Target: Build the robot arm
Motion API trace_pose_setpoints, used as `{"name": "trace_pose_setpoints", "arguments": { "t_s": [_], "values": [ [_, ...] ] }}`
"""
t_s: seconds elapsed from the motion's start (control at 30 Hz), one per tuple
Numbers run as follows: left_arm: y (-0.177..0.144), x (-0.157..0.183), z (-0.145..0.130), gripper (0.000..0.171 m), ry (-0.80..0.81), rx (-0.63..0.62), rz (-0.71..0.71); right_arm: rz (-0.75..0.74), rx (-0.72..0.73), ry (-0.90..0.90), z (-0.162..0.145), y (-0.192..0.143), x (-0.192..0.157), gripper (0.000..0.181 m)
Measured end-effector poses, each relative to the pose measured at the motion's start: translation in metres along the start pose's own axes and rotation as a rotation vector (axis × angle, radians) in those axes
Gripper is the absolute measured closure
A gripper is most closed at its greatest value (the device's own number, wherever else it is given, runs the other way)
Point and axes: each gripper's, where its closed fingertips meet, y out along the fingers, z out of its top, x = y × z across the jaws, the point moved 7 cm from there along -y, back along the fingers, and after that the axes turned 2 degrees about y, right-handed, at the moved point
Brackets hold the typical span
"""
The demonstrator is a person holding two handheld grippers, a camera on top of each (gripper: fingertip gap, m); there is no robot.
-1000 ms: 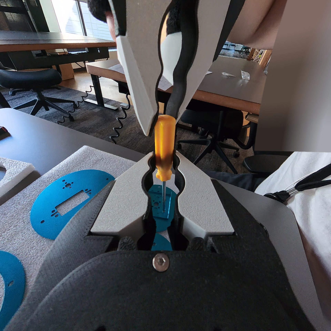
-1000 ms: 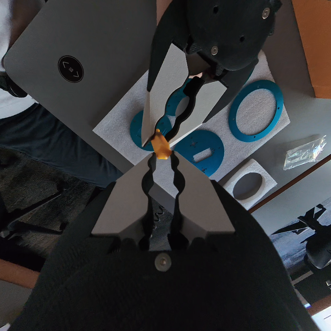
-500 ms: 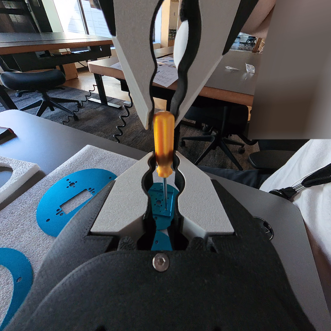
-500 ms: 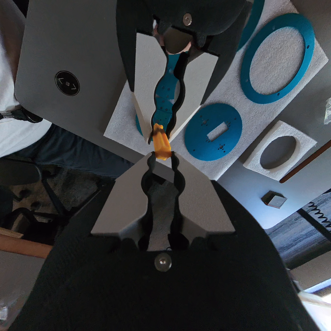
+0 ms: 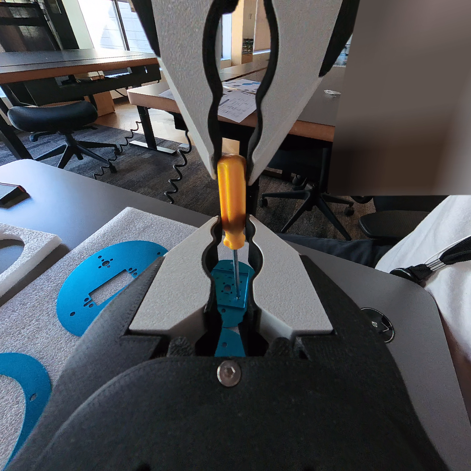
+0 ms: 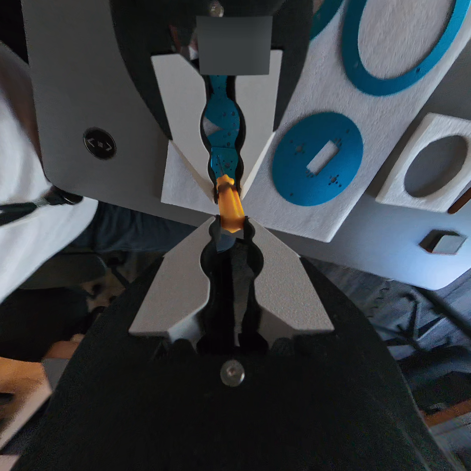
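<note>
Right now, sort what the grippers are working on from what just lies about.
In use: left gripper and right gripper, shut on the orange screwdriver; blue bracket under its tip.
Lying about: slotted blue disc, blue ring, holed foam block.

Windows [image 5: 112, 25]: bright daylight entered at rear, upper left.
Floor [image 5: 147, 173]: dark grey patterned carpet; a wood strip showed beyond it.
Desks [image 5: 76, 66]: wood-edged dark tops on black legs, two in view.
Chairs [image 5: 53, 117]: black stool at left; black swivel chair [image 5: 313, 201] at right.
Cables [image 5: 175, 175]: coiled black cords hung under the nearer desk.
</note>
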Motion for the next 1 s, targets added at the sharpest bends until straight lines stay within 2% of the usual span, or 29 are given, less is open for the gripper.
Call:
{"name": "trace_pose_setpoints", "arguments": {
  "t_s": [0.07, 0.1, 0.2, 0.3, 0.37, 0.5, 0.63, 0.67, 0.73, 0.8, 0.87, 0.93, 1.0],
  "values": [
    [0.000, 0.001, 0.000, 0.155, 0.001, -0.001, -0.015, 0.022, -0.019, 0.098, 0.000, 0.000, -0.002, 0.165],
    [0.001, 0.002, 0.000, 0.155, 0.003, 0.000, -0.018, 0.021, -0.024, 0.086, 0.000, 0.000, -0.003, 0.165],
    [0.000, 0.002, 0.000, 0.156, 0.012, 0.000, -0.018, -0.036, -0.020, -0.100, 0.002, -0.001, -0.005, 0.158],
    [-0.001, 0.002, 0.000, 0.155, 0.010, 0.001, -0.022, -0.082, 0.015, -0.309, 0.004, -0.001, -0.009, 0.162],
    [-0.001, 0.002, 0.000, 0.156, 0.010, 0.001, -0.024, -0.093, 0.025, -0.355, 0.004, -0.001, -0.010, 0.163],
    [0.001, 0.003, 0.000, 0.155, 0.002, 0.000, -0.030, -0.021, -0.036, -0.179, 0.002, 0.000, -0.007, 0.164],
    [0.000, 0.003, 0.000, 0.157, 0.011, -0.001, -0.028, 0.098, -0.088, 0.301, 0.000, 0.001, 0.000, 0.163],
    [0.000, 0.003, 0.000, 0.157, 0.008, -0.001, -0.027, 0.118, -0.083, 0.343, -0.001, 0.001, 0.002, 0.163],
    [-0.001, 0.003, 0.000, 0.157, 0.008, -0.001, -0.023, 0.112, -0.071, 0.257, 0.000, 0.000, 0.003, 0.163],
    [-0.002, 0.003, 0.000, 0.157, 0.009, -0.001, -0.026, 0.070, -0.049, 0.096, 0.001, -0.001, 0.000, 0.163],
    [-0.002, 0.003, 0.000, 0.157, 0.008, -0.001, -0.029, -0.026, 0.004, -0.109, 0.005, -0.004, 0.000, 0.141],
    [-0.002, 0.003, 0.000, 0.157, 0.011, -0.002, -0.031, -0.071, 0.032, -0.275, 0.004, -0.007, -0.005, 0.149],
    [-0.002, 0.002, 0.000, 0.157, 0.008, -0.003, -0.024, -0.069, 0.053, -0.349, 0.004, -0.007, -0.010, 0.170]
  ]
}}
